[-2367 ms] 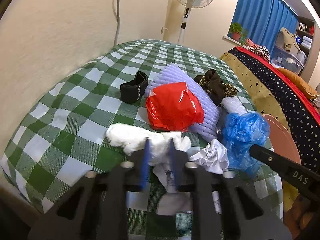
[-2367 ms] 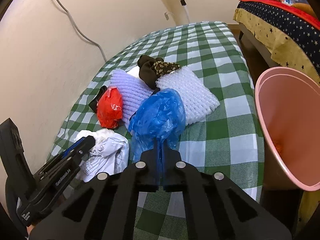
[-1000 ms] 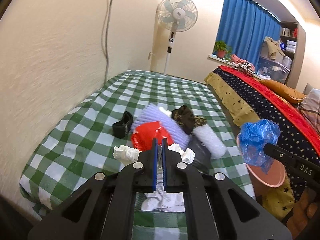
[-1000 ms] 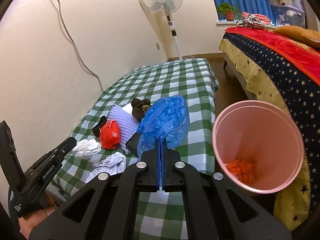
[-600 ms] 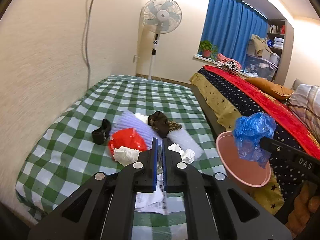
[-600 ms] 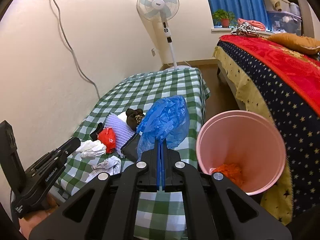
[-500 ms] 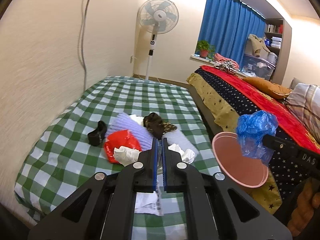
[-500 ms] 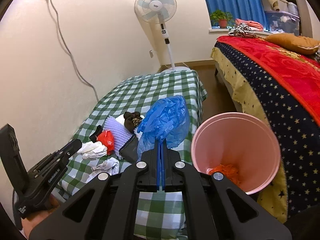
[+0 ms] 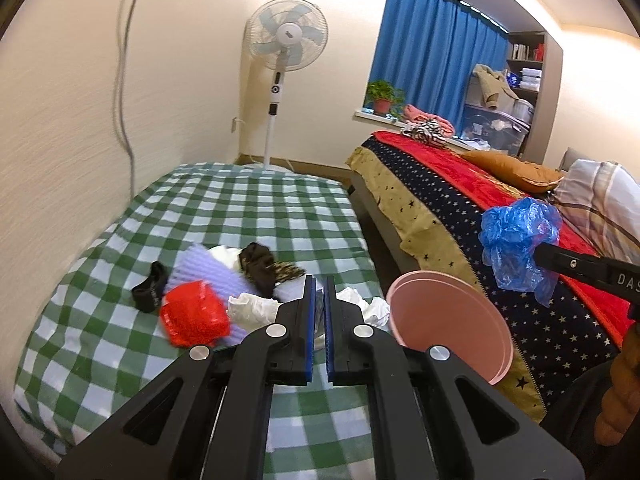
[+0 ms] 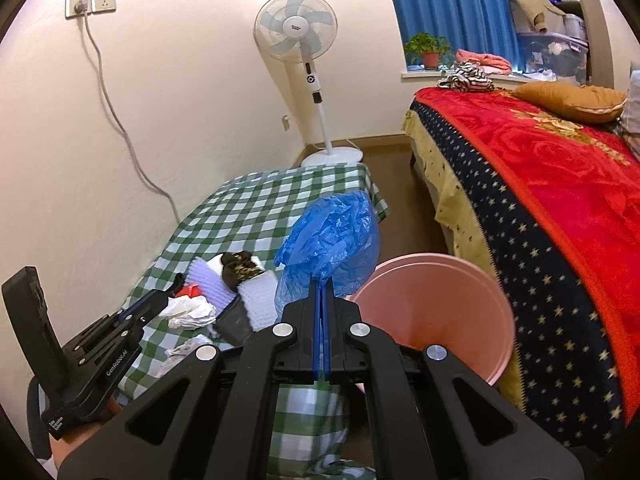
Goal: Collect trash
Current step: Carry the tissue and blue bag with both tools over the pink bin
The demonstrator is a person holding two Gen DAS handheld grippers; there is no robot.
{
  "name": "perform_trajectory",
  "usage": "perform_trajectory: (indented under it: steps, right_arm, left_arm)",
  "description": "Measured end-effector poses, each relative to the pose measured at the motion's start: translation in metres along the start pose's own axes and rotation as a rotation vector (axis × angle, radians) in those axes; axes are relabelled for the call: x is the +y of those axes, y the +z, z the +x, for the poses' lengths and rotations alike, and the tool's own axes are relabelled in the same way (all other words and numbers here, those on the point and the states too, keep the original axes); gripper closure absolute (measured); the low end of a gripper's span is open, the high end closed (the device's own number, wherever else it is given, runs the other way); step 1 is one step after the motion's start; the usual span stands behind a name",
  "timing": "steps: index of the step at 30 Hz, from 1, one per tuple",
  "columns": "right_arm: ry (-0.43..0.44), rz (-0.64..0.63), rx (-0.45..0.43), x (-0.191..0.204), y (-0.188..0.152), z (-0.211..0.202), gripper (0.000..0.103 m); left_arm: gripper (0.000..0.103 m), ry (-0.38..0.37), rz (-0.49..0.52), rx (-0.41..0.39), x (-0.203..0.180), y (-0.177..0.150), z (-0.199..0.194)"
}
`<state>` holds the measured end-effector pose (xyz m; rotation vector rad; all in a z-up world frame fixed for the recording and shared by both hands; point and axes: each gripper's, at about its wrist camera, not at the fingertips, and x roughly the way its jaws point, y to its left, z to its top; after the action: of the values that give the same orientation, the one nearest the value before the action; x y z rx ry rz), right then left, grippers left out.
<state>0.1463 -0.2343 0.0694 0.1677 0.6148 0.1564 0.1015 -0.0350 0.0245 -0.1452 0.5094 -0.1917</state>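
Green-checked bed (image 9: 248, 216) strewn with trash near its front edge; pink bin (image 10: 436, 312) just beside that edge. Right gripper (image 10: 321, 292) clamped on blue plastic bag (image 10: 332, 240) near bin's rim. Left gripper (image 9: 319, 292) closed, seemingly empty.

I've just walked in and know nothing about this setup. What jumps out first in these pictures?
A crumpled blue plastic bag pinched in the right gripper hangs in the air beside the rim of a pink bin standing between two beds. To its left, a heap of litter lies on the green checked bed, with a bright red bag and white crumpled paper most conspicuous.
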Motion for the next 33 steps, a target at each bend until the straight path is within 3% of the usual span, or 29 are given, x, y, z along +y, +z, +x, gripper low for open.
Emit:
perform_trajectory:
  steps: [16, 33]
  right_arm:
    - [-0.144, 0.095, -0.017, -0.079, 0.012, 0.015, 0.102]
    - [-0.202, 0.14, -0.008, -0.103, 0.013, 0.043, 0.102]
  left_arm:
    - [0.099, -0.094, 0.06, 0.016, -0.051, 0.013, 0.044]
    - [0.099, -0.181, 0.102, 0.058, -0.103, 0.01, 0.107]
